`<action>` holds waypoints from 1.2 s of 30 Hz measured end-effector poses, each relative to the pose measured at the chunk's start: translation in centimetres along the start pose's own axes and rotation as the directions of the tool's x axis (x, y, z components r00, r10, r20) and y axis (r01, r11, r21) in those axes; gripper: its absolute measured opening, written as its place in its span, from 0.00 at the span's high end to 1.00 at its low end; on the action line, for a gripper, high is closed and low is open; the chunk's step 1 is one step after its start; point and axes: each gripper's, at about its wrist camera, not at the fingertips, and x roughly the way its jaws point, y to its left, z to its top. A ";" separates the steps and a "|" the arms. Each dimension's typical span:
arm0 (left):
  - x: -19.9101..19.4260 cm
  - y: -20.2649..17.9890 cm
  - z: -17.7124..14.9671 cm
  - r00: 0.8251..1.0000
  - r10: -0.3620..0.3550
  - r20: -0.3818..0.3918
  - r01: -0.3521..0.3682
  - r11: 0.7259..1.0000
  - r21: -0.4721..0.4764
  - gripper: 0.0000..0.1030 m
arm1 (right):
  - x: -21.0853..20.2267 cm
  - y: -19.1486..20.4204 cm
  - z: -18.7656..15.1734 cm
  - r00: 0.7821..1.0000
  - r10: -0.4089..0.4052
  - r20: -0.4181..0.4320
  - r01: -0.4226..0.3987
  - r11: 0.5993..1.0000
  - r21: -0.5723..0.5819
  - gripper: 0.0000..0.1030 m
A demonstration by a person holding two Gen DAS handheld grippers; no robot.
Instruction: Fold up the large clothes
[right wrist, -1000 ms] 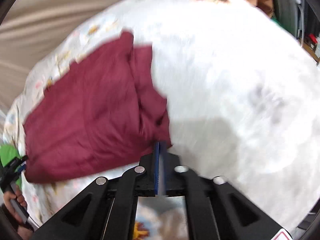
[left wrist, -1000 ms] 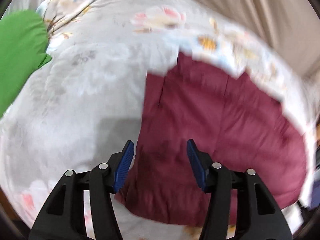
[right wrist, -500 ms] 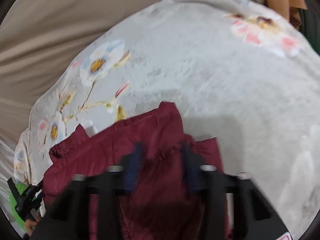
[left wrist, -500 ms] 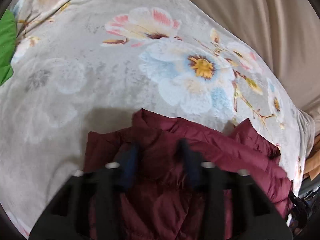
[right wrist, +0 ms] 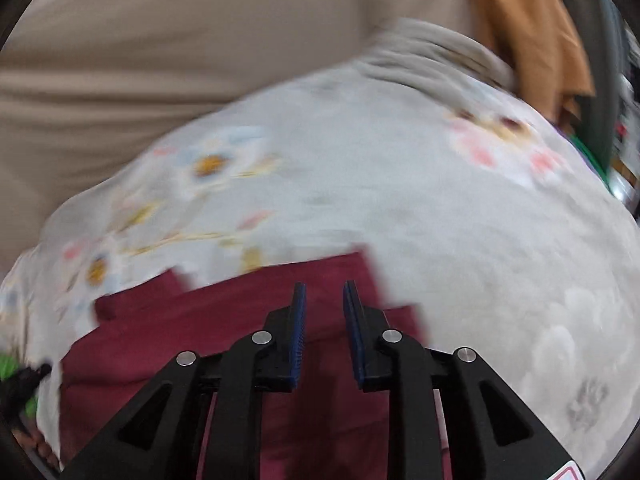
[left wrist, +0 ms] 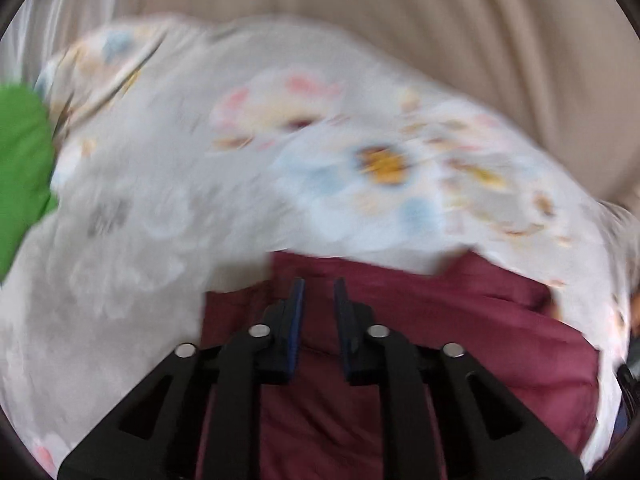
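Note:
A maroon puffer jacket lies on a floral bedsheet, seen low in both blurred wrist views. My left gripper sits over the jacket's left part, jaws narrow, with a fold of maroon fabric pinched between the blue pads. In the right wrist view, my right gripper is above the jacket near its right edge. Its jaws are opening, and the fabric shows through the gap without being pressed. The jacket's near part is hidden behind both grippers.
A green cloth lies at the sheet's left edge. An orange cloth hangs at the far right, next to cluttered shelving. Beige curtain rises behind the bed. The floral sheet spreads wide beyond the jacket.
The left jaws went from wide apart to closed on the jacket. Both grippers swept forward with bunched fabric, then rose. The right jaws, shut before, have spread apart.

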 end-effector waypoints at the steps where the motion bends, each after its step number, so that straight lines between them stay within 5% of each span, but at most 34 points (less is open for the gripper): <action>1: -0.9 -1.7 -0.5 0.999 -0.033 0.010 0.032 0.998 0.045 0.73 | 0.3 2.1 -0.6 0.998 0.053 -0.026 -0.054 0.997 -0.049 0.79; 3: -0.7 -5.3 -2.2 0.994 -0.101 -0.045 0.106 0.984 0.143 0.66 | 1.8 8.4 -3.6 0.965 0.211 -0.158 -0.237 0.955 -0.176 0.79; 5: 0.7 -7.6 -4.0 0.988 -0.099 -0.117 0.122 0.970 0.210 0.67 | 3.0 11.9 -6.5 0.941 0.237 -0.243 -0.301 0.913 -0.276 0.82; 7: 2.6 -8.6 -6.5 0.983 -0.043 -0.177 0.088 0.962 0.257 0.67 | 4.1 12.4 -8.3 0.943 0.195 -0.270 -0.280 0.902 -0.329 0.89; 10: 2.8 -8.1 -7.6 0.986 -0.017 -0.166 0.062 0.960 0.274 0.67 | 4.4 8.0 -8.1 0.952 0.170 -0.253 -0.230 0.946 -0.229 1.00; 14: 2.7 -7.4 -8.4 0.986 0.003 -0.165 0.041 0.963 0.267 0.67 | 3.3 -2.5 -6.3 0.983 0.054 -0.174 -0.056 0.998 -0.007 1.00; 17: 2.6 -7.3 -8.8 0.986 0.008 -0.165 0.037 0.964 0.265 0.66 | 2.4 -8.0 -6.0 0.988 -0.019 -0.155 0.032 0.996 0.086 1.00; 21: 2.2 -7.5 -9.4 0.987 0.022 -0.157 0.022 0.962 0.273 0.66 | 1.4 -10.1 -6.0 0.982 -0.098 -0.163 0.114 0.990 0.086 1.00; 24: 2.0 -7.2 -9.5 0.986 0.030 -0.161 0.014 0.965 0.263 0.66 | 0.4 -8.8 -5.5 0.978 -0.143 -0.149 0.157 0.984 0.085 0.99; 25: 2.0 -7.1 -9.5 0.986 0.032 -0.163 0.011 0.965 0.260 0.66 | 0.1 -7.9 -5.3 0.982 -0.133 -0.136 0.145 0.986 0.081 0.90; 28: 1.9 -7.0 -9.5 0.986 0.035 -0.164 0.008 0.966 0.257 0.66 | -0.7 -4.0 -4.5 0.992 -0.034 -0.121 0.042 0.998 0.057 0.86; 36: 1.9 -6.9 -9.5 0.985 0.038 -0.170 0.005 0.969 0.246 0.66 | 1.9 3.9 -2.6 0.988 0.061 -0.145 -0.068 0.997 -0.045 0.86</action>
